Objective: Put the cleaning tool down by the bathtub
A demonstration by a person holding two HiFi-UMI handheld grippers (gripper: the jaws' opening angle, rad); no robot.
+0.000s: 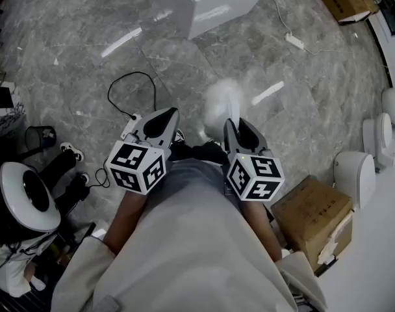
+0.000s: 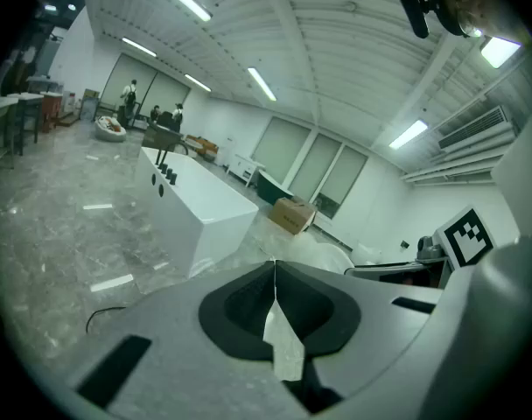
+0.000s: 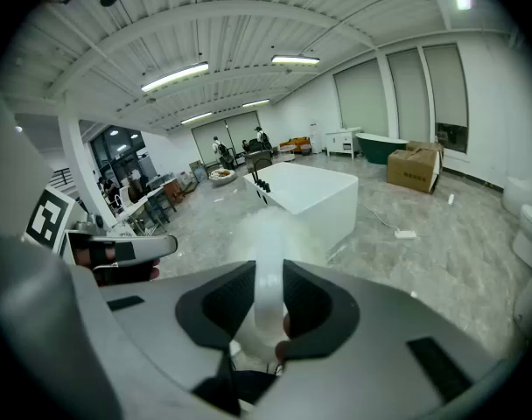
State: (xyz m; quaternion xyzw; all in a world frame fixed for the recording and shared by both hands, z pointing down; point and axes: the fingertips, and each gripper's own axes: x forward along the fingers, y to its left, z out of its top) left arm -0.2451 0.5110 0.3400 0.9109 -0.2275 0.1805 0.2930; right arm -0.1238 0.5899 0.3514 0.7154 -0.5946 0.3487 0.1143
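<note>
My right gripper (image 3: 267,274) is shut on the white handle of the cleaning tool (image 3: 268,261), whose fluffy white head (image 1: 223,103) sticks out ahead of the jaws, blurred, above the grey marble floor. In the head view the right gripper (image 1: 235,127) sits in front of the person's body. The left gripper (image 1: 164,119) is beside it, jaws together with nothing between them; in the left gripper view the left gripper (image 2: 274,274) shows its pads meeting. The white bathtub (image 1: 217,2) stands ahead, also seen as the bathtub (image 3: 305,195) and the bathtub (image 2: 196,208).
A cardboard box (image 1: 312,221) sits by my right side, with white toilets (image 1: 356,174) along the right wall. A black cable (image 1: 123,93) trails on the floor to the left. A power strip (image 1: 295,41) lies at the right of the tub. People stand far off.
</note>
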